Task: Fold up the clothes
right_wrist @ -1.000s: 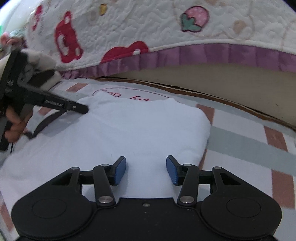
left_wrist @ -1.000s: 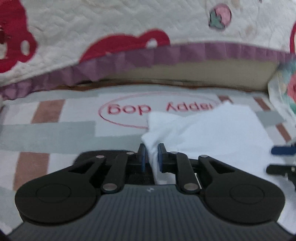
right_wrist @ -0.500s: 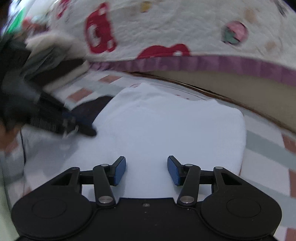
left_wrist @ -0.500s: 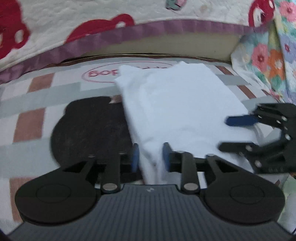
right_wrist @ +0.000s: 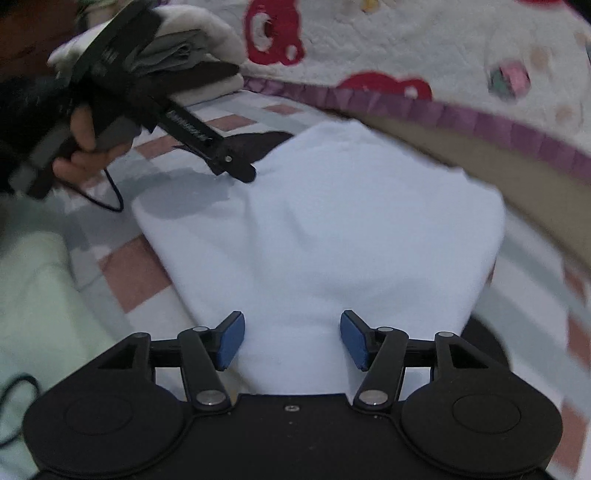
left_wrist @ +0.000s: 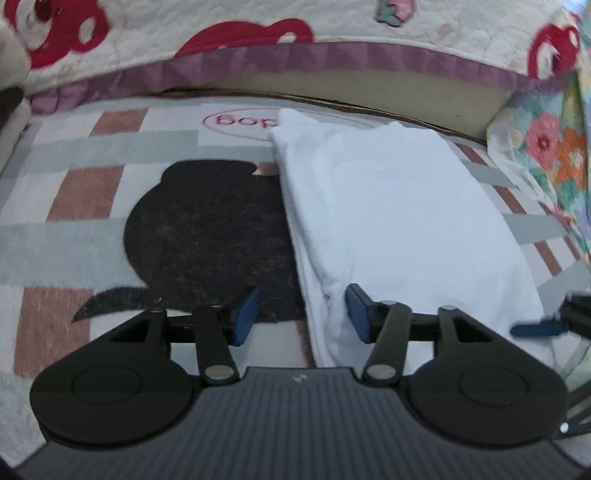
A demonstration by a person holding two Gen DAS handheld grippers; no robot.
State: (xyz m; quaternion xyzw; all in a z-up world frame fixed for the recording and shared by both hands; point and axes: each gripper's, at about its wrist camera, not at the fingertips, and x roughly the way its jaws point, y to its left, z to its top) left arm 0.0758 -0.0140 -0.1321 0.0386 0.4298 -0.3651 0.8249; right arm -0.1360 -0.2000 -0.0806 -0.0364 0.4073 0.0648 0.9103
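Rug (left_wrist: pixel 77 236) lay open left of the folded white shirt (left_wrist: pixel 399 221), the bed base (left_wrist: pixel 369 86) closing the far side. Its long axis ran away from the left gripper (left_wrist: pixel 301 315), whose jaws were opening astride its near left edge.

Shirt (right_wrist: pixel 332 229) stretched ahead of the right gripper (right_wrist: pixel 291 339); jaws were opening over its near end, pads clear.

Folded garment (left_wrist: pixel 399 206) on the mat (left_wrist: pixel 74 236), quilt (left_wrist: pixel 258 22) behind.
The garment lies right of the mat's dog figure (left_wrist: pixel 207 229), covering its edge; the left gripper (left_wrist: pixel 301 314) straddles the garment's near-left edge, the right gripper (right_wrist: pixel 291 339) stands over its near end.
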